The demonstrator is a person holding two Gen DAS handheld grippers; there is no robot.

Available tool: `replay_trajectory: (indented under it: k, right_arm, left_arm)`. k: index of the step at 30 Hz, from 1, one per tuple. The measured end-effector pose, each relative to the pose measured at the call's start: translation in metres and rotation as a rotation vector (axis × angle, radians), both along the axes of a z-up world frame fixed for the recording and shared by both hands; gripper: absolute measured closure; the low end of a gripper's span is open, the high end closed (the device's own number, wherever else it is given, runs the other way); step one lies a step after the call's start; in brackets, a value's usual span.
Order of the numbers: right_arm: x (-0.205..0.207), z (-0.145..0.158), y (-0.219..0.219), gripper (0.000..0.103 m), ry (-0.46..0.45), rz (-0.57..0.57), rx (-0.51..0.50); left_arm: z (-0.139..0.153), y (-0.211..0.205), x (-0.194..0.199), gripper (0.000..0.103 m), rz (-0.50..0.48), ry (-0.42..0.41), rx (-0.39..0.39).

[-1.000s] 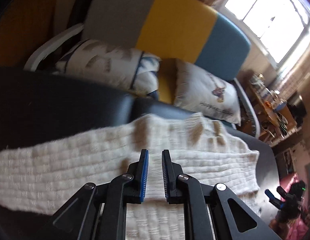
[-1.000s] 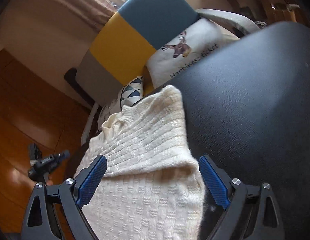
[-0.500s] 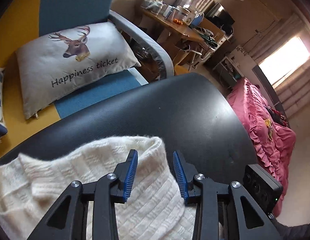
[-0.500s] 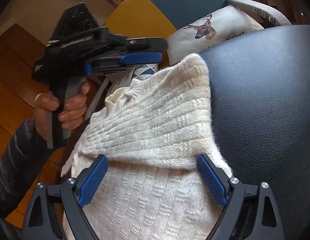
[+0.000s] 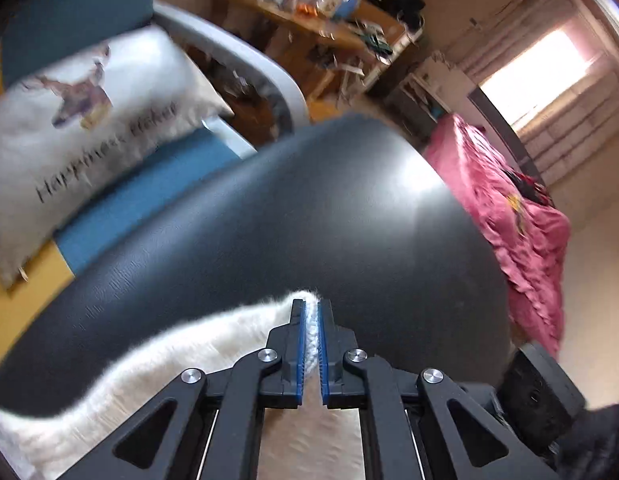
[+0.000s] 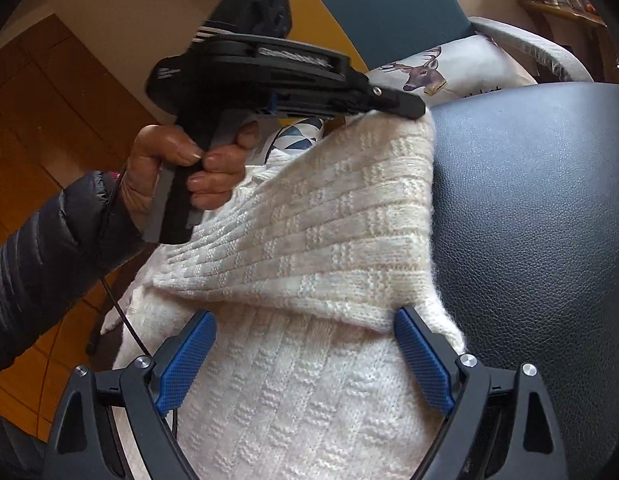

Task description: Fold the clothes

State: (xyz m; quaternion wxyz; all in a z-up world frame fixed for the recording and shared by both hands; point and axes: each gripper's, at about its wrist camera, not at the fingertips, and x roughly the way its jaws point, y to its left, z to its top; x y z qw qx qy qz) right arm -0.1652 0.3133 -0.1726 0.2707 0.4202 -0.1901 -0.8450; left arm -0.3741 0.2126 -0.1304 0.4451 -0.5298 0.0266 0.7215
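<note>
At the bottom of the right wrist view, the right gripper [image 6: 305, 356] has its fingers wide over the folded sweater [image 6: 309, 264] on the black desk [image 6: 529, 220]. At upper centre, the left gripper [image 6: 413, 109] pinches the sweater's far corner, fingers just closed.

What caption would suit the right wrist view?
Left gripper pinches the white knit sweater's far corner on a black surface; right gripper waits open.
</note>
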Motion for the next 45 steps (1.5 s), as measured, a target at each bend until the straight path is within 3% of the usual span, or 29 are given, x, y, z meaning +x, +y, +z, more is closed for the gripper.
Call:
replay_trajectory:
  k: [2,7,10,12,14,18,20,23,28,31,33,35,37,41,43,45]
  right_arm:
    - [0.003,0.001,-0.007,0.011,0.001,0.014,0.063]
    - [0.010,0.004,-0.033,0.011,0.029,0.047,0.273]
    - [0.013,0.005,-0.038,0.011,0.040,0.056,0.323]
    - [0.014,0.007,-0.032,0.011,0.041,0.052,0.293]
    - [0.016,0.014,-0.022,0.013,0.047,0.036,0.247]
    - [0.009,0.049,-0.006,0.013,0.117,-0.018,0.154]
    - [-0.006,0.067,-0.014,0.013,0.168,-0.021,0.193]
    - [-0.044,0.067,-0.034,0.013,0.164,-0.032,0.302]
    - [-0.087,0.027,-0.062,0.013,0.048,-0.056,0.505]
    - [-0.087,0.012,-0.070,0.013,0.049,-0.078,0.580]
    - [-0.088,0.011,-0.071,0.013,0.038,-0.085,0.593]
    - [-0.091,0.011,-0.069,0.012,0.025,-0.080,0.592]
    - [-0.092,0.013,-0.068,0.012,0.015,-0.079,0.592]
    - [-0.089,0.025,-0.069,0.013,-0.009,-0.103,0.608]
    - [-0.075,0.041,-0.074,0.013,0.034,-0.129,0.576]
    - [-0.057,0.054,-0.084,0.013,0.054,-0.121,0.493]
  left_arm:
    - [-0.023,-0.001,-0.005,0.097,0.052,0.006,-0.066]
    - [-0.016,-0.008,0.004,0.092,0.089,0.038,-0.045]
    - [-0.002,-0.024,0.007,0.080,0.171,0.014,-0.015]
    - [0.014,-0.042,0.015,0.075,0.224,0.036,0.029]
    - [0.023,-0.070,0.025,0.067,0.284,0.051,0.064]
    - [0.025,-0.132,0.057,0.066,0.385,0.072,0.073]
    - [0.021,-0.163,0.075,0.066,0.429,0.081,0.059]
    - [0.007,-0.204,0.096,0.066,0.497,0.074,0.037]
    - [-0.019,-0.266,0.110,0.066,0.653,0.048,0.050]
    - [-0.031,-0.283,0.116,0.071,0.683,0.048,0.104]
    - [-0.037,-0.288,0.122,0.083,0.704,0.071,0.119]
    - [-0.035,-0.288,0.124,0.083,0.713,0.073,0.127]
    - [-0.029,-0.300,0.126,0.083,0.747,0.021,0.169]
    - [0.002,-0.355,0.158,0.080,0.868,0.008,0.311]
    - [0.014,-0.393,0.187,0.074,0.942,0.013,0.364]
    - [0.019,-0.434,0.221,0.061,1.033,0.007,0.383]
